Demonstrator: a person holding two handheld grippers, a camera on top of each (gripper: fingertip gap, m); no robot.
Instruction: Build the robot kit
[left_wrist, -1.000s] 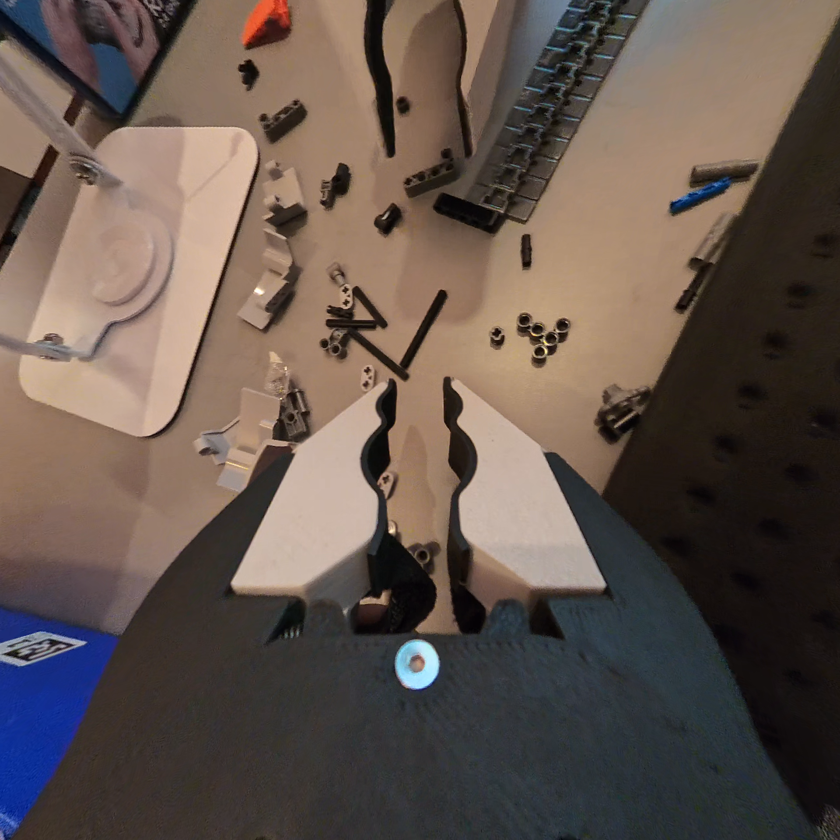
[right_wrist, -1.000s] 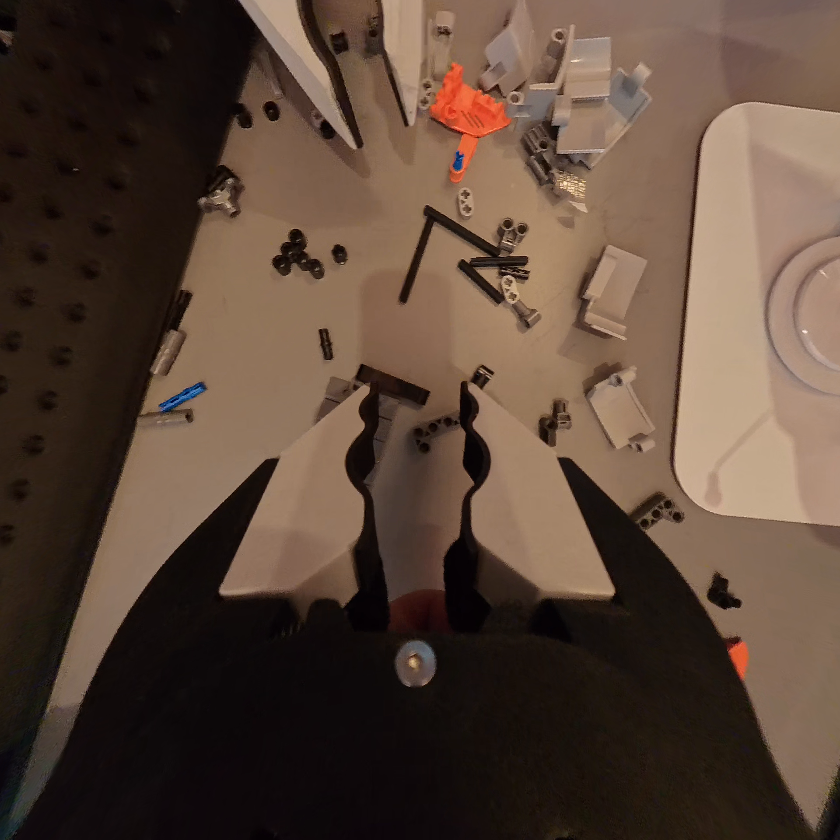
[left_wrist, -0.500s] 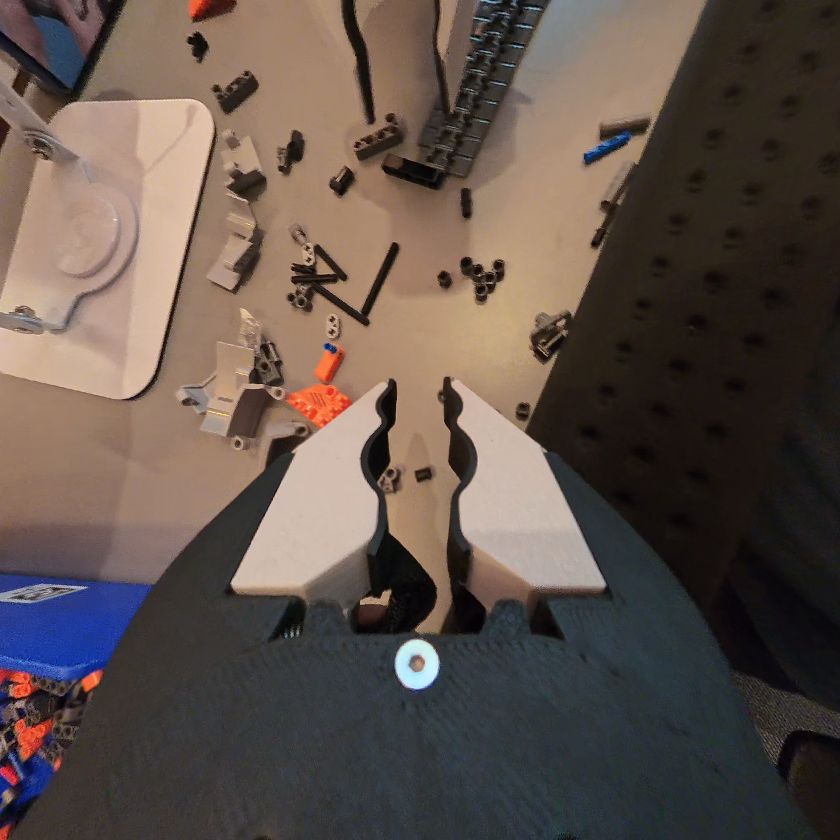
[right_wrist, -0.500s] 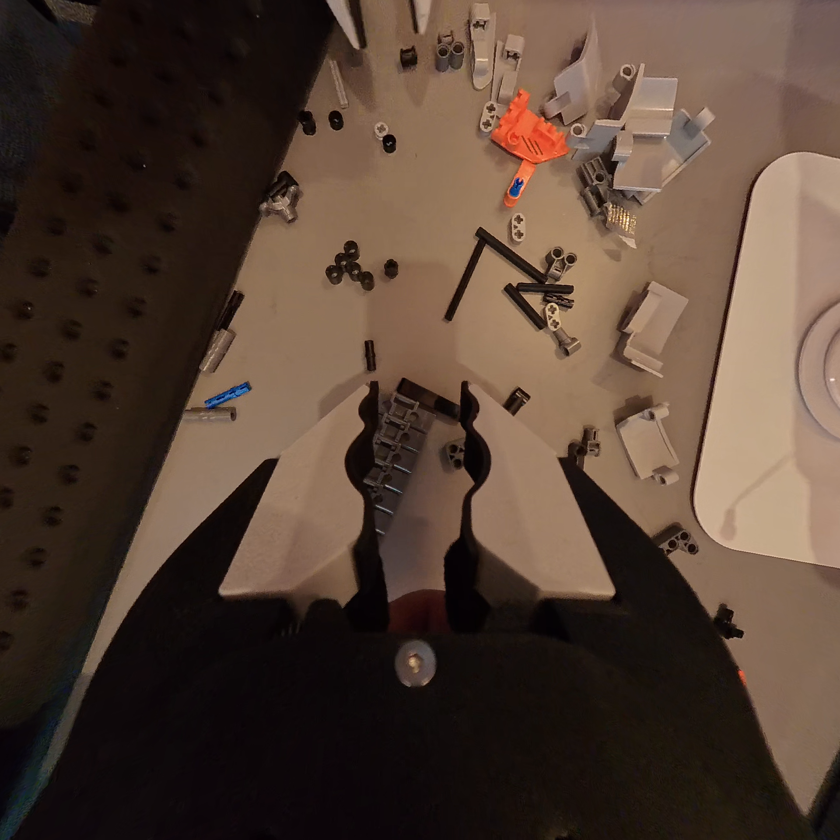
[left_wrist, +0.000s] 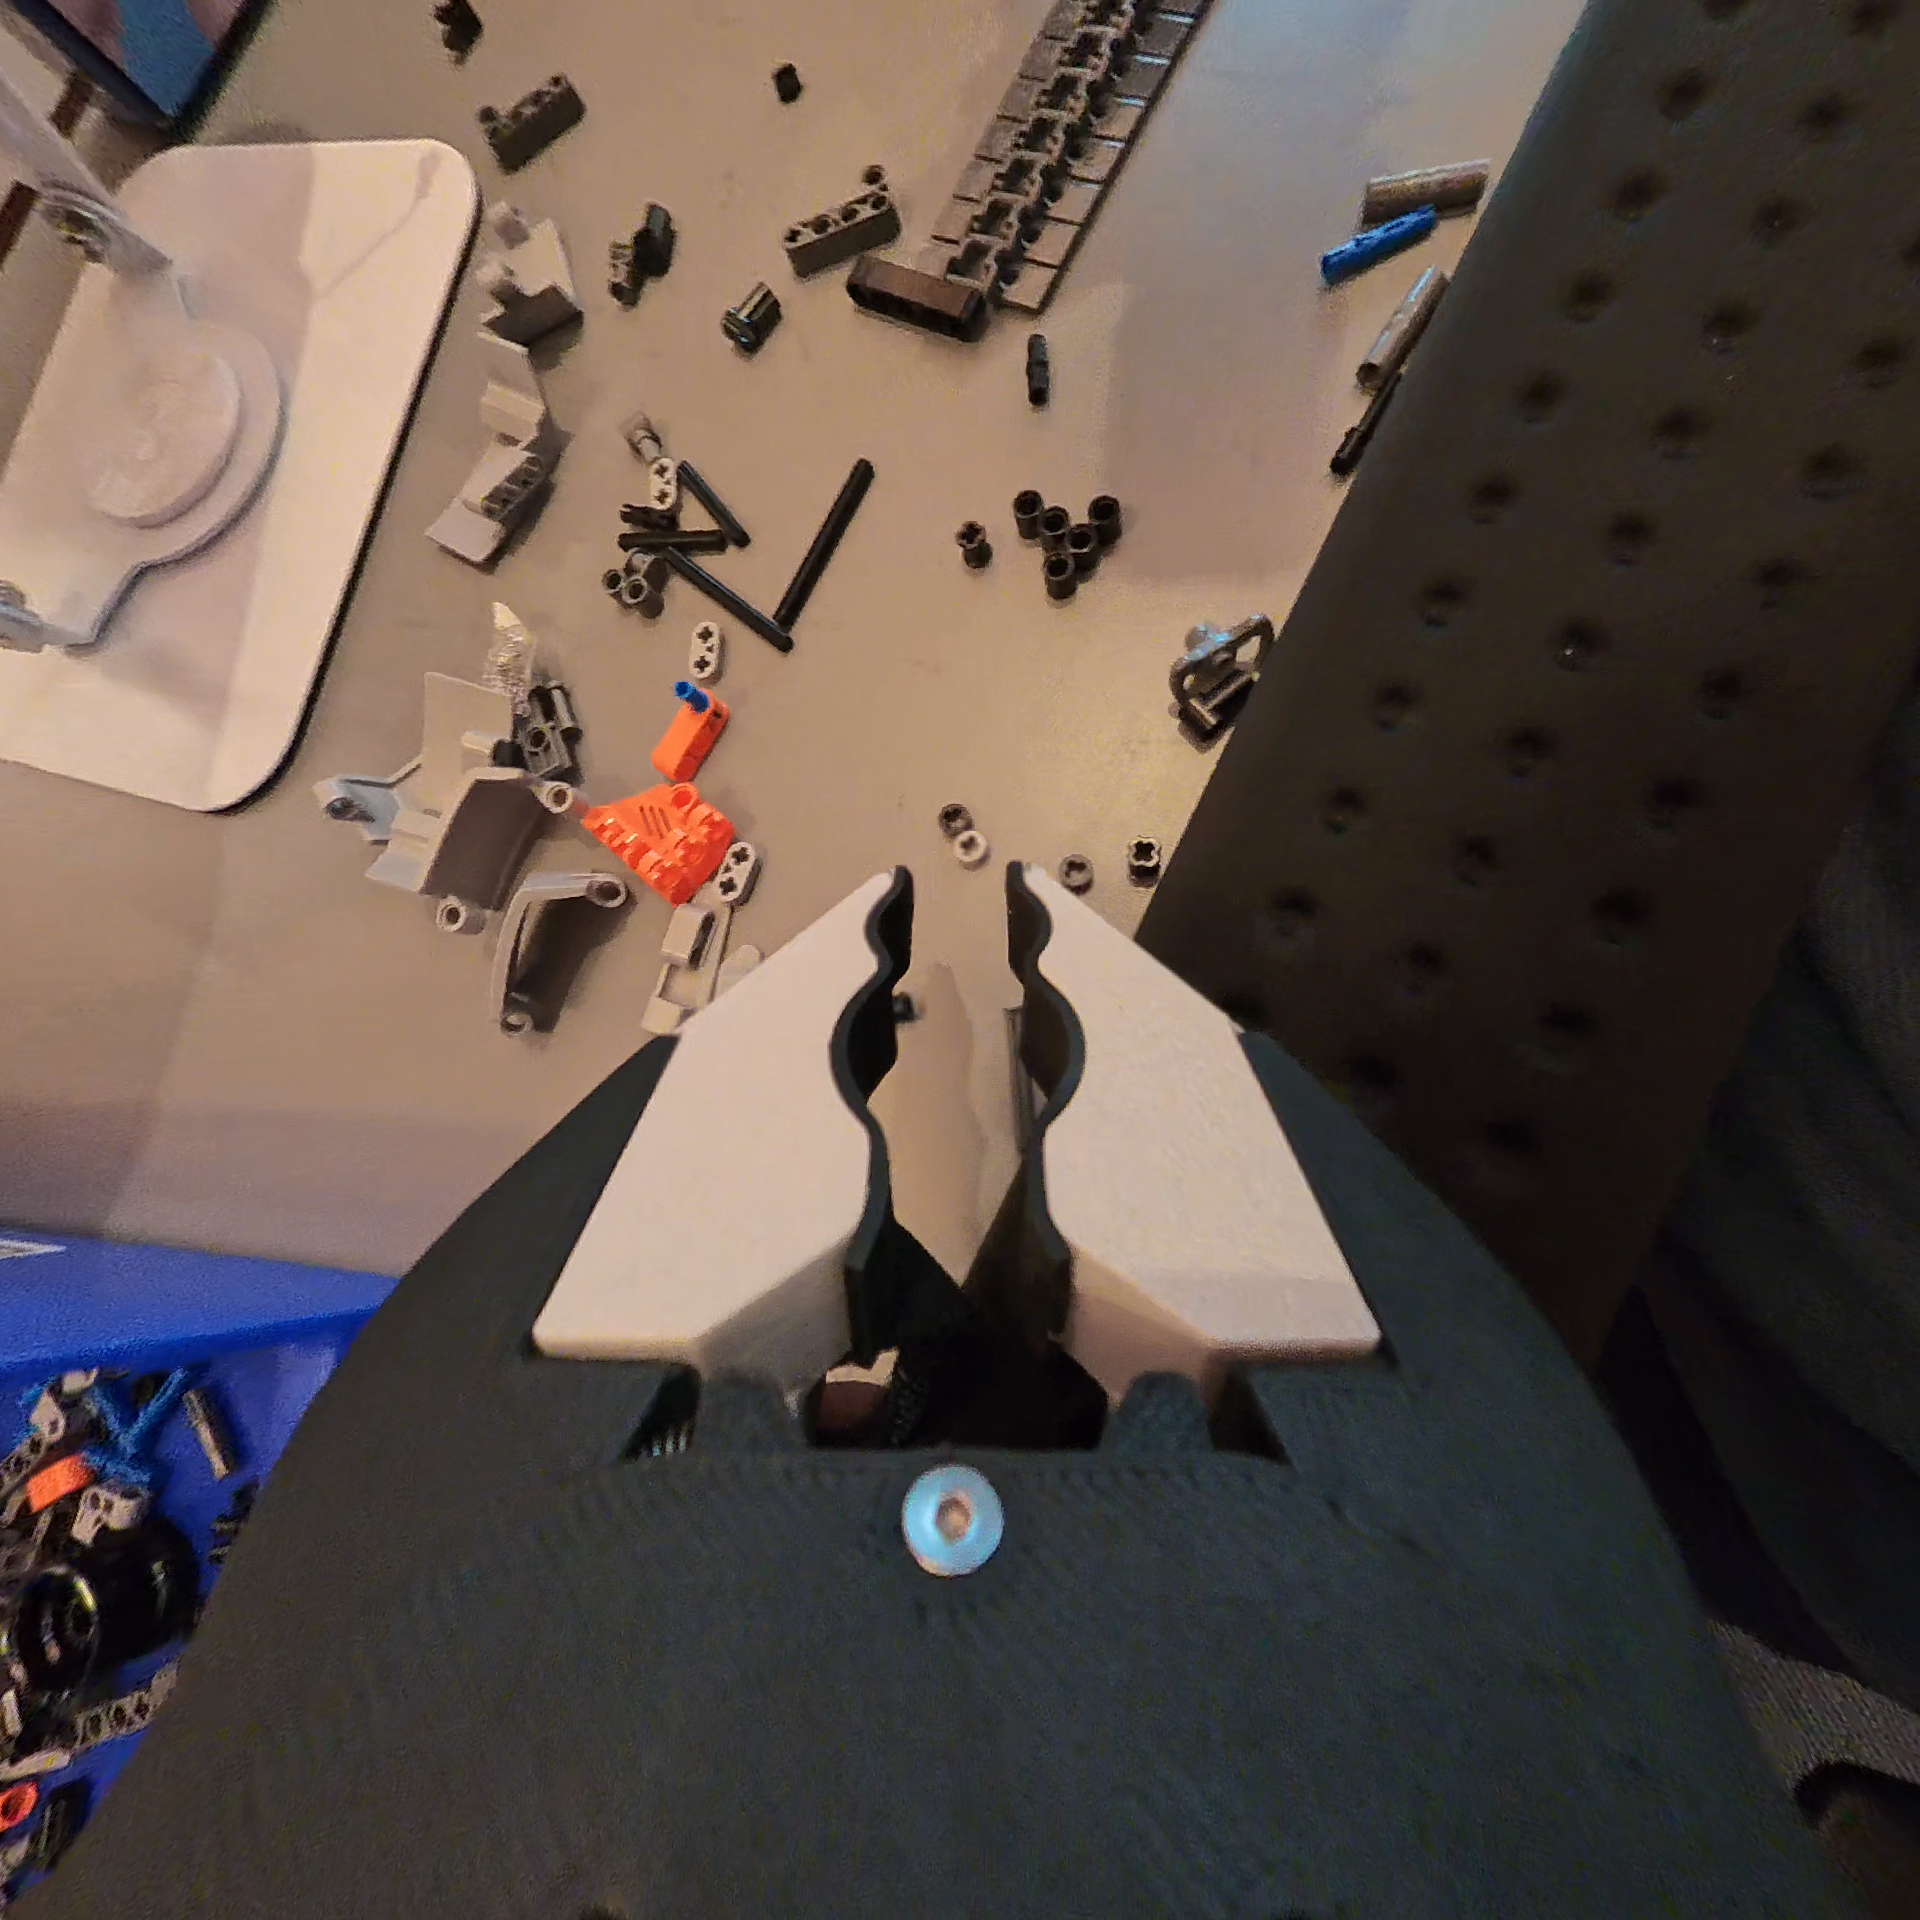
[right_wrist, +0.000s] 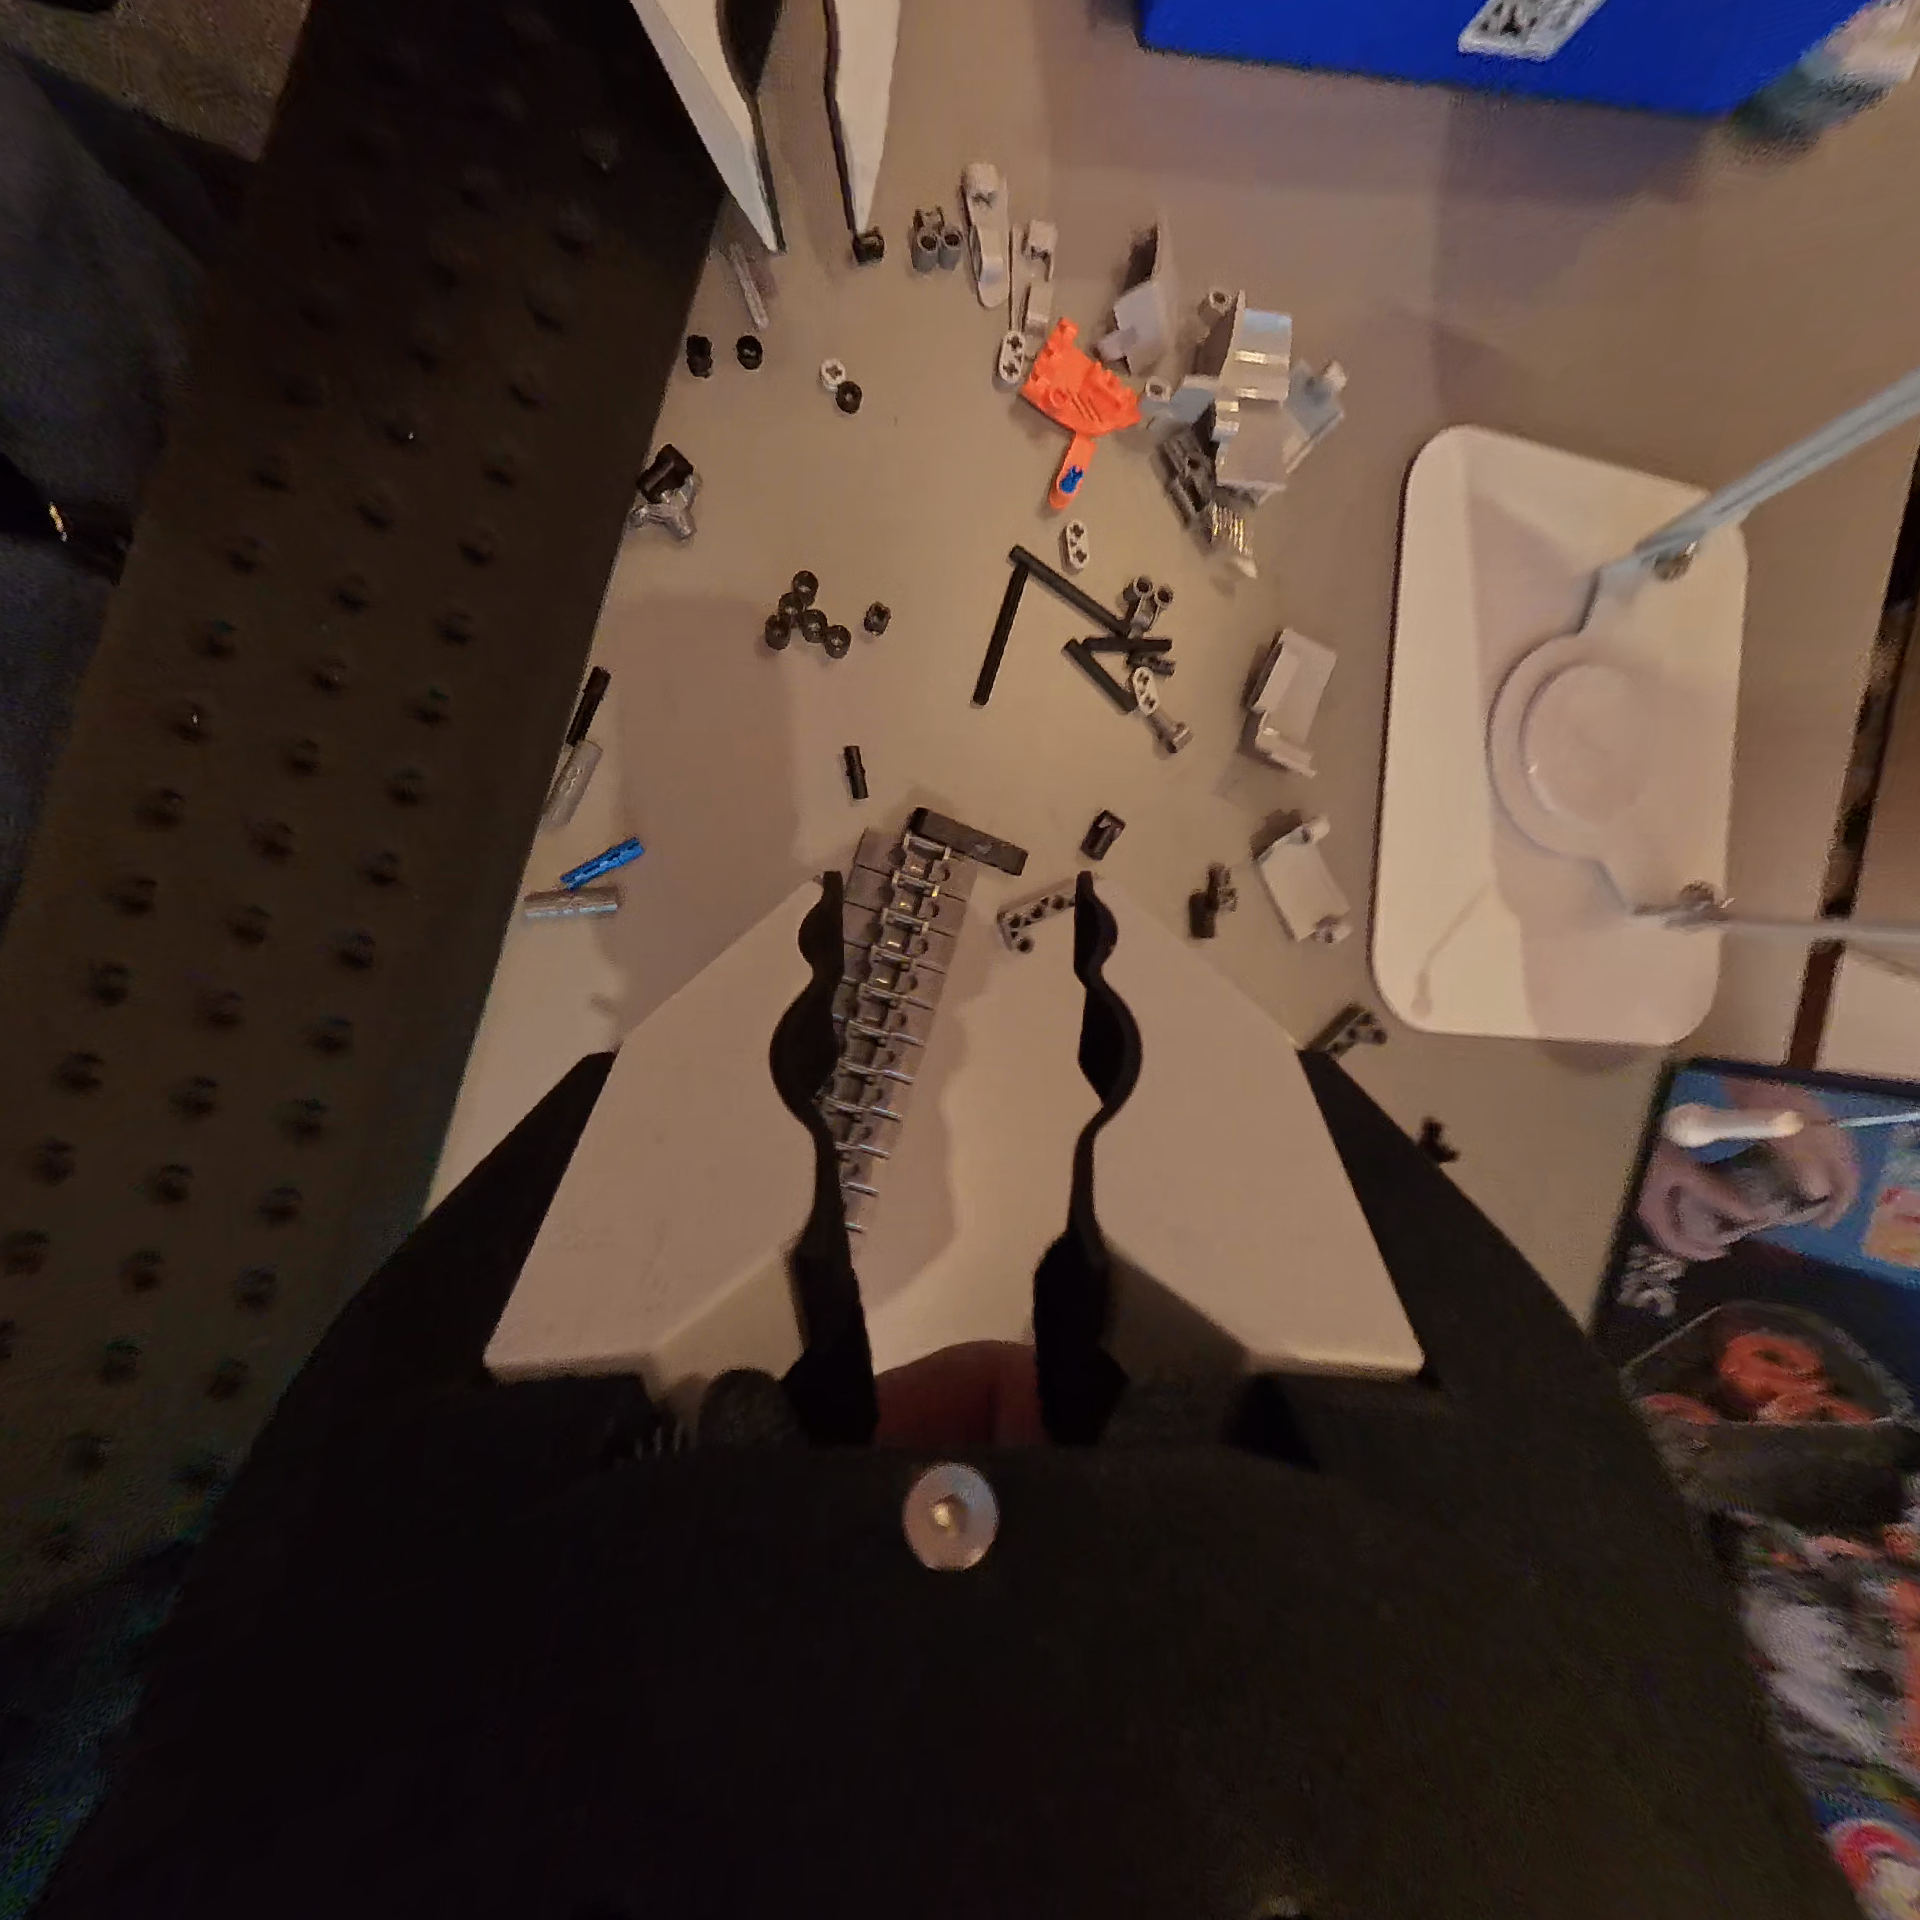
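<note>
Left wrist view
- Left claw (left_wrist: 956, 883): hovering released above the counter (left_wrist: 935, 727), gripping nothing; jaws standing a narrow gap apart.
- Nearest pieces: small bushings (left_wrist: 961, 831) lying just beyond the tips; orange wedge (left_wrist: 660, 836) sitting to one side among grey panels (left_wrist: 468, 821).
- Farther off: black axles (left_wrist: 821, 545) crossing mid-counter; grey track chain (left_wrist: 1049, 156) stretching away; white tray (left_wrist: 260, 447) and blue bin (left_wrist: 156, 1330) bordering the scatter, probably as sorting places.

Right wrist view
- Right claw (right_wrist: 951, 894): hanging released, angled down; jaws standing wider apart.
- Grey track chain (right_wrist: 894, 987): lying flat on the counter between and beneath the jaws, untouched as far as can be told.
- Surroundings: black beam (right_wrist: 971, 840) capping the chain's far end; left claw's pale fingers (right_wrist: 862, 125) showing at the top edge.
</note>
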